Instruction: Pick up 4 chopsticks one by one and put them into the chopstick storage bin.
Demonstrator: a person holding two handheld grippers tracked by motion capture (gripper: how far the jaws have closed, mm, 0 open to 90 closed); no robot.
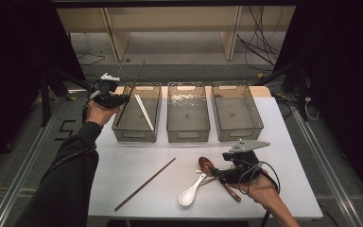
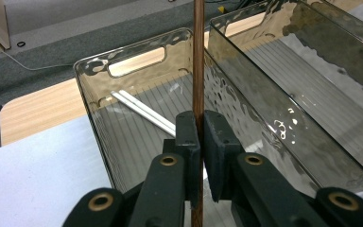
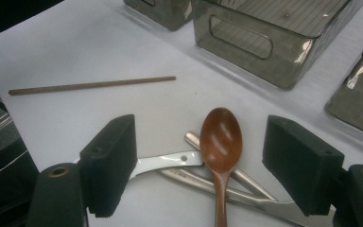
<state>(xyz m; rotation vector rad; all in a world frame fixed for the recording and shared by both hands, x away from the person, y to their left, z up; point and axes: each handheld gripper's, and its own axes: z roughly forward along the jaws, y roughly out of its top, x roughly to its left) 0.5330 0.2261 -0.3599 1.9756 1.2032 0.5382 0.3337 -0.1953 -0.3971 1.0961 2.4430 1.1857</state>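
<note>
Standing upright over the left bin (image 2: 137, 61), the brown chopstick (image 2: 198, 56) is clamped between the left gripper's (image 2: 200, 137) jaws; white chopsticks (image 2: 144, 111) lie inside. The right gripper (image 3: 198, 165) gapes around a wooden spoon (image 3: 220, 139).

No lettering, label or number can be read on anything here (bins and utensils alike)

We held our left gripper (image 1: 118, 100) far left with its jaws clamped tight, and our right gripper (image 1: 217, 173) near right, jaws spread wide.
</note>
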